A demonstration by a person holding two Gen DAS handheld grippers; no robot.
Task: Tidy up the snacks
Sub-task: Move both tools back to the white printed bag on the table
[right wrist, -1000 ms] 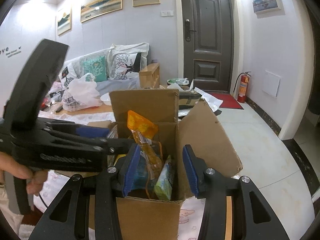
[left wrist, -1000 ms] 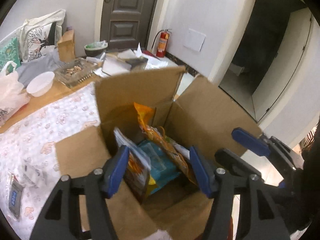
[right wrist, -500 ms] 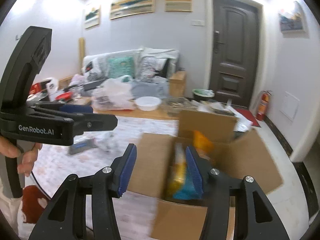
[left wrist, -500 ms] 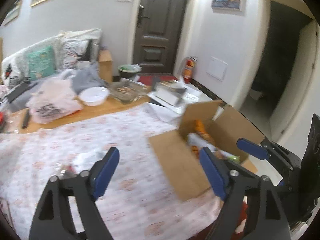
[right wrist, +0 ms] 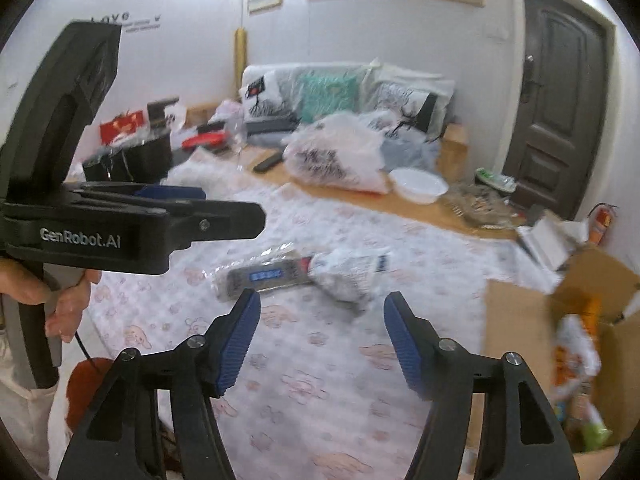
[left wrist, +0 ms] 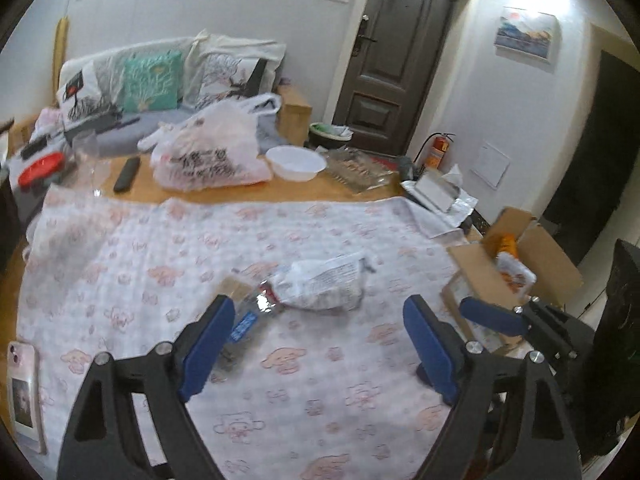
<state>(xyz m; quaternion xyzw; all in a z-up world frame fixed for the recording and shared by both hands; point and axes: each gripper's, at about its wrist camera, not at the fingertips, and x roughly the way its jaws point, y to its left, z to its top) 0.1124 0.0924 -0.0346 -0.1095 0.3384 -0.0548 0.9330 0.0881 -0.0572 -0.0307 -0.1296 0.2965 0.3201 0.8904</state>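
Left wrist view: left claw (left wrist: 316, 344) empty, jaws spreading wide — white snack packet (left wrist: 324, 284) lies on the surface just ahead, long axis crosswise to the claw, clear wrapped bar (left wrist: 244, 320) touching its left end near the left finger. Right wrist view: right claw (right wrist: 320, 340) also empty and opening — same packet (right wrist: 344, 274) just ahead and centred, bar (right wrist: 260, 276) ahead-left, cardboard box (right wrist: 560, 340) off right; I'd judge the right claw better lined up on the packet.

Left wrist view: looks forward and down along its jaws over the cloth-covered surface (left wrist: 120, 264), toward sofa and door. Right wrist view: same heading, set to its right, close above the surface. Shared: white snack packet (left wrist: 324, 284) (right wrist: 348, 276), cardboard box (left wrist: 516, 264) (right wrist: 520, 320), sofa, door.
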